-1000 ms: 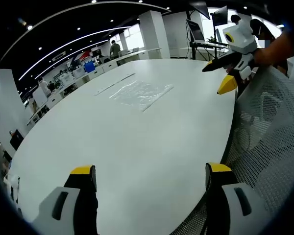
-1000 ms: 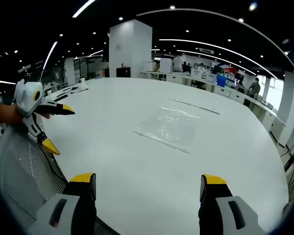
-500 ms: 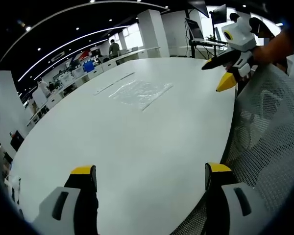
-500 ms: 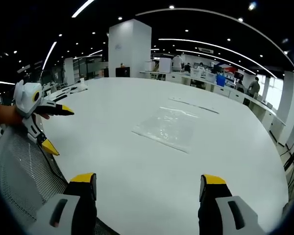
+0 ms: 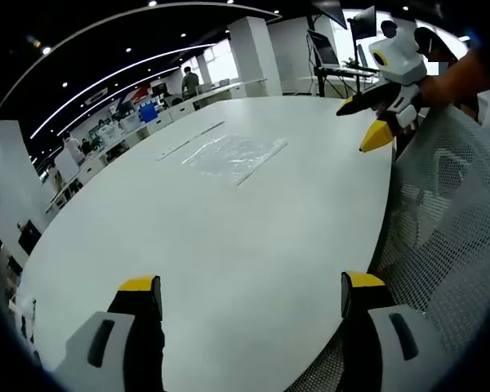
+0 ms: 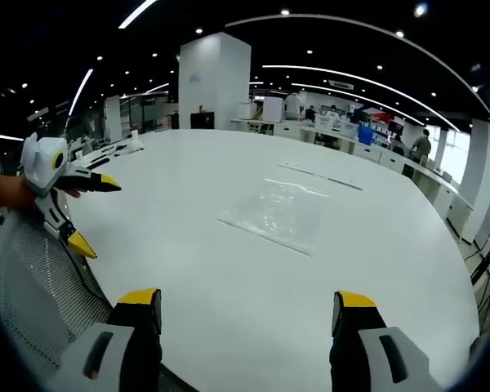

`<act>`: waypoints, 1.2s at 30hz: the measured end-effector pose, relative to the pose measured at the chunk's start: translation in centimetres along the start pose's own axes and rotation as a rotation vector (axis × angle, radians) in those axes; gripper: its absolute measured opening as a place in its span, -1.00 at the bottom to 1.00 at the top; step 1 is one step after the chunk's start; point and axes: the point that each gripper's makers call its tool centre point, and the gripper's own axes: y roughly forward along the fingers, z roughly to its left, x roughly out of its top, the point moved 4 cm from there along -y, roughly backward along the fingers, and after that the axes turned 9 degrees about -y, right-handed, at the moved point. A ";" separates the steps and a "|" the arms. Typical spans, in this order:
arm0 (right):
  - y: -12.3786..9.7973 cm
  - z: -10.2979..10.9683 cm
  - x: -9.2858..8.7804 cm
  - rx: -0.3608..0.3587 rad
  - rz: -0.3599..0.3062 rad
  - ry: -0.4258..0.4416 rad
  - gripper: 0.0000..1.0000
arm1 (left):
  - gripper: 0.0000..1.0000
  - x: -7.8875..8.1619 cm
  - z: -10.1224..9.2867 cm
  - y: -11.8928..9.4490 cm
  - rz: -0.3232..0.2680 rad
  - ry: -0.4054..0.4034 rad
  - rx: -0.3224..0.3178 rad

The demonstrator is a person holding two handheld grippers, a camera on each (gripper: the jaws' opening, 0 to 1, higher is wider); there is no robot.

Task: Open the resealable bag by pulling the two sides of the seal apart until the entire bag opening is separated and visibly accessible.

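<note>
The left gripper [image 5: 249, 298] and right gripper [image 6: 249, 310] each hold their jaws wide apart over the near edge of the white table [image 6: 188, 245], gripping nothing. The clear resealable bag [image 6: 279, 211] lies flat toward twelve o'clock, well apart from both grippers.

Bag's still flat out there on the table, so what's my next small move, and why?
Probably bring both grippers forward over the table toward the resealable bag. It lies flat and untouched well ahead, while the left gripper and right gripper hang open near the table's edge, holding nothing. Which edge carries the seal is too hard to tell from here.
</note>
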 end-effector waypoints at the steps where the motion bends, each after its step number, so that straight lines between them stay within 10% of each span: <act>1: 0.0 0.0 0.0 -0.002 0.000 0.000 0.72 | 0.79 0.0 0.0 0.0 0.000 0.000 -0.001; 36: 0.0 -0.1 -0.5 -0.015 0.026 -0.013 0.73 | 0.73 -0.1 -0.1 0.1 0.000 -0.024 -0.010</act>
